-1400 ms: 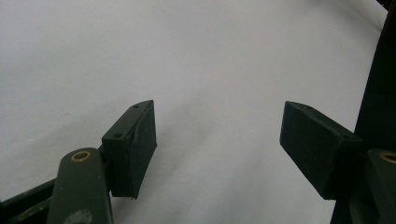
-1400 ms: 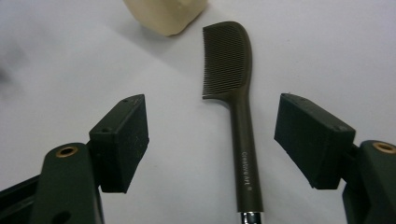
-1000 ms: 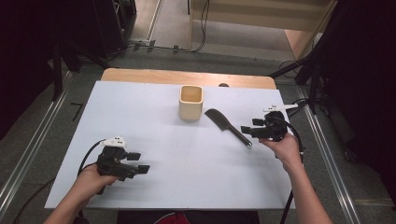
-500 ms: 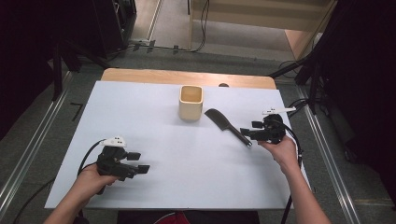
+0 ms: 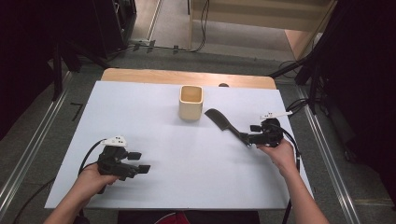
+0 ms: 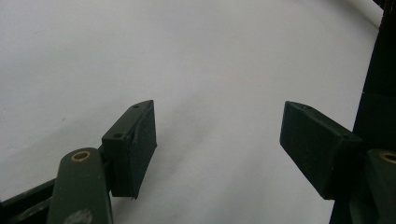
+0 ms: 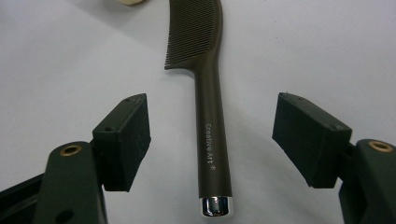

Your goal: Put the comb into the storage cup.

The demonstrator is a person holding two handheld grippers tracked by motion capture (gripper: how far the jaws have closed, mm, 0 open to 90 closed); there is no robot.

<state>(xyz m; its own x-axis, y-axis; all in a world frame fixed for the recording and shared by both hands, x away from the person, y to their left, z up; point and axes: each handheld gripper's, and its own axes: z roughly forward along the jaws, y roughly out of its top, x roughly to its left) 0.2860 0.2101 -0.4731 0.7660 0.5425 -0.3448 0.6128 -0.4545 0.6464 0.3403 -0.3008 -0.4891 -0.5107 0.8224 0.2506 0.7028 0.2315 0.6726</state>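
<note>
Comb (image 7: 208, 116) handle lies between right gripper's (image 7: 212, 135) spread fingers (image 7: 126, 140), untouched.

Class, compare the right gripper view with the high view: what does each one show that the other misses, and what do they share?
Right gripper view: the comb's fine teeth, the "Creative Art" lettering on its handle and its silver end cap, lying between the right gripper's open fingers.

High view: the whole white table, the upright wooden cup beside the comb's head, the left gripper open over bare table, and the person's forearms.

Both: the dark comb, the right gripper at its handle, the white surface.
</note>
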